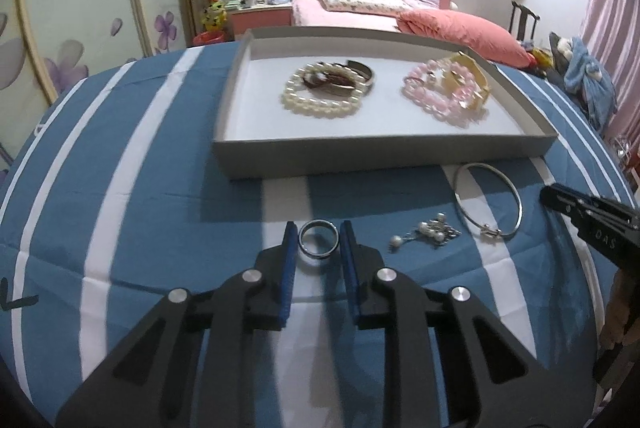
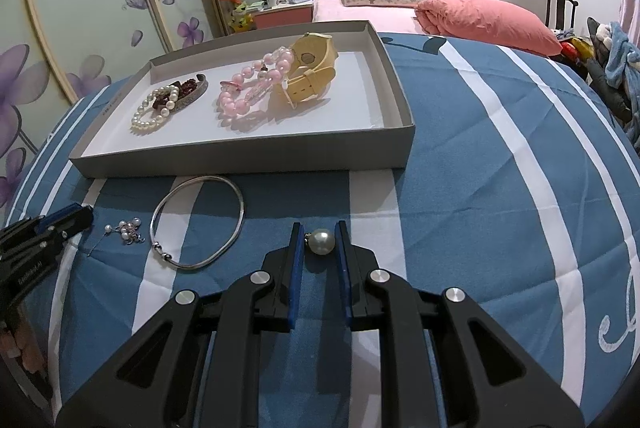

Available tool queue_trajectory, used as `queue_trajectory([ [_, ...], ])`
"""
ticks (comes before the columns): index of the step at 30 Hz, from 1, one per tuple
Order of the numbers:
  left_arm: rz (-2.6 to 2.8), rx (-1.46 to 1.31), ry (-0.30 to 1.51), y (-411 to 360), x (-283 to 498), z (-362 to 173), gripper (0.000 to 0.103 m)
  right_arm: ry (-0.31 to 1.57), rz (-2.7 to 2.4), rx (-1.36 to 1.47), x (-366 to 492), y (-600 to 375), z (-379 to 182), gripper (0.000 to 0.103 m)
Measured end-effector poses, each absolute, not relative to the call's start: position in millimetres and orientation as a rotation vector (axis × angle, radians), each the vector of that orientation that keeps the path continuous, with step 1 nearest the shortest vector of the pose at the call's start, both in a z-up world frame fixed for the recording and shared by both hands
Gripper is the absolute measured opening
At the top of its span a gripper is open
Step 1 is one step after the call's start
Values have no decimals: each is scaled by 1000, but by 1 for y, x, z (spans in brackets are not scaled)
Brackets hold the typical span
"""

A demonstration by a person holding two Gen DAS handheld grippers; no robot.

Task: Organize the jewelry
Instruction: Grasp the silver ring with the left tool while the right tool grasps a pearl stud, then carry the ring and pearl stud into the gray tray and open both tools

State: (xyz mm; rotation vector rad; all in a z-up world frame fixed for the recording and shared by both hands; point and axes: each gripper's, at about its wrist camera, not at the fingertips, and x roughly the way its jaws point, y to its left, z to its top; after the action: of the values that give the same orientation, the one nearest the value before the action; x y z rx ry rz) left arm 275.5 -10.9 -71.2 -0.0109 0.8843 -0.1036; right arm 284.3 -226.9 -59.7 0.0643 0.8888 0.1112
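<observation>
Silver ring (image 1: 319,241) between left tool (image 1: 319,233) pads

both tools (image 1: 319,242) (image 2: 318,242) angled downward, jaws seemingly clamped.

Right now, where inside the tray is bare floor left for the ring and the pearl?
In the grey tray, bare floor runs along the near wall and the right corner beside the yellow watch. A narrow gap separates the pearl bracelet from the pink bead bracelet. The back is crowded.
</observation>
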Motion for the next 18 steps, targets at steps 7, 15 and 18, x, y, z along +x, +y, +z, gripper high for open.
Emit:
queue_trajectory([
  [7,-69,-58,851,7,272,-66,22,874,114,64,281,-223,-58,17],
  [15,-74,-63,839,7,270,-65,22,859,109,60,280,-223,-56,17],
  [18,-84,-62,829,7,266,-63,22,845,114,65,276,-225,-54,17],
])
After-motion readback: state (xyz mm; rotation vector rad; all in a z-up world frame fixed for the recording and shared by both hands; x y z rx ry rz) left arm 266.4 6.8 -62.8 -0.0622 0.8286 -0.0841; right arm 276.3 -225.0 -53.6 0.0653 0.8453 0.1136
